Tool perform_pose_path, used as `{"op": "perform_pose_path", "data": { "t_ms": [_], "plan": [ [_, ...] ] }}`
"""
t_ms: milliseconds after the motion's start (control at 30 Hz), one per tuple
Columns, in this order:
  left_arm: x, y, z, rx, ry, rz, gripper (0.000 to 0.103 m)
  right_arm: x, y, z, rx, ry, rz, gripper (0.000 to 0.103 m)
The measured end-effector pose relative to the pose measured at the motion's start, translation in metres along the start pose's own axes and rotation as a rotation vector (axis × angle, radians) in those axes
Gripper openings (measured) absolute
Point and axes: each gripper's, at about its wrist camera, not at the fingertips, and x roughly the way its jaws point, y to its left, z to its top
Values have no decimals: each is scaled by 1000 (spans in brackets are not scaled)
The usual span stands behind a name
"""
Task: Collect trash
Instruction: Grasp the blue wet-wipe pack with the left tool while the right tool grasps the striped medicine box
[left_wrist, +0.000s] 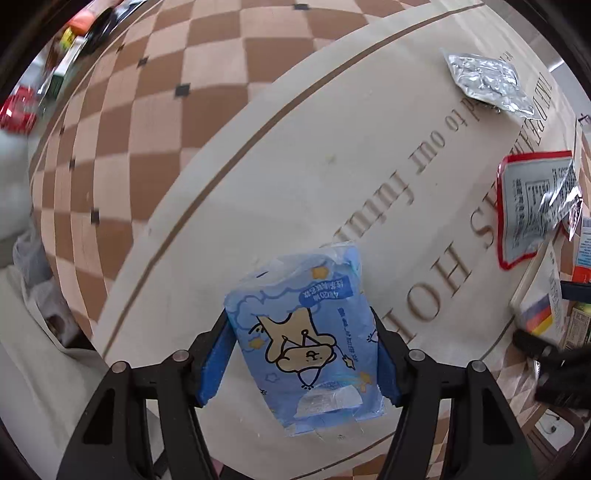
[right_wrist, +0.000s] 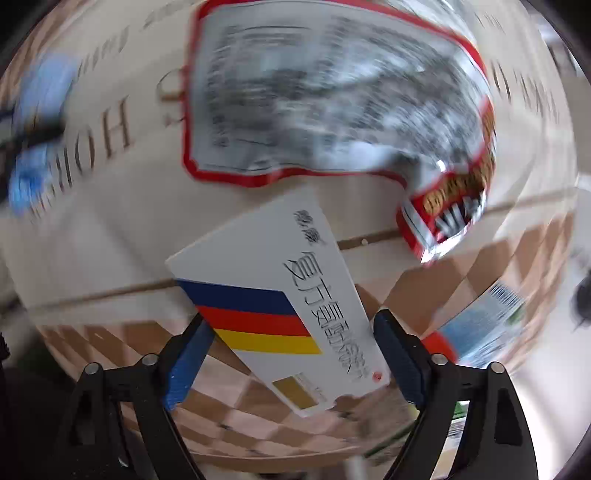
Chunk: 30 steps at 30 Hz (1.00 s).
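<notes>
My left gripper (left_wrist: 301, 334) is shut on a blue tissue pack (left_wrist: 306, 339) with a cartoon print, held above the beige round mat (left_wrist: 295, 166). My right gripper (right_wrist: 291, 332) is shut on a white medicine box (right_wrist: 284, 299) with blue, red and yellow stripes; it also shows at the right in the left wrist view (left_wrist: 543, 306). A red-edged snack wrapper (right_wrist: 325, 107) lies on the mat beyond the box, also in the left wrist view (left_wrist: 532, 206). A crumpled silver foil packet (left_wrist: 487, 81) lies at the mat's far side.
The checkered brown and beige floor (left_wrist: 147, 74) surrounds the mat. Coloured packages (left_wrist: 55, 66) lie on the floor at the far left. A white bag with clutter (left_wrist: 40, 288) sits at the left. More boxes (right_wrist: 484, 325) lie at the right of the right wrist view.
</notes>
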Motion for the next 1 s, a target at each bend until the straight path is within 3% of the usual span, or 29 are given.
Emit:
{"op": "perform_pose_path", "data": {
  "t_ms": [67, 167, 233, 267, 333, 467, 533, 600, 633, 700, 800, 1000],
  "plan": [
    [1, 6, -10, 1, -10, -3, 64, -8, -19, 4, 126, -8, 108, 84],
    [1, 13, -20, 5, -29, -11, 64, -10, -47, 2, 363, -5, 338, 83],
    [3, 9, -22, 4, -29, -21, 64, -11, -57, 0, 437, -23, 413, 84],
    [5, 9, -27, 5, -30, -27, 64, -14, -57, 2, 432, -25, 400, 85],
    [6, 6, -29, 17, -41, -20, 64, -21, -46, 2, 381, -37, 289, 93],
    [2, -2, -42, 65, -70, 6, 58, -17, -24, -1, 313, -31, 153, 94],
    [0, -4, -51, 85, -81, 14, 58, -20, -18, -4, 318, -87, 82, 91],
    [-1, -4, -61, 94, -89, 15, 58, -29, -19, -7, 355, -135, 87, 76],
    [-1, -4, -66, 99, -90, 7, 58, -32, -18, -11, 375, -161, 93, 75],
    [0, -1, -75, 108, -90, -5, 58, -29, -21, -26, 411, -185, 128, 74],
    [-2, 9, -90, 108, -96, -35, 43, -33, -18, -38, 446, -210, 147, 74],
    [-4, 38, -113, 95, -111, -100, 43, -49, 2, -69, 528, -285, 236, 74]
  ]
}}
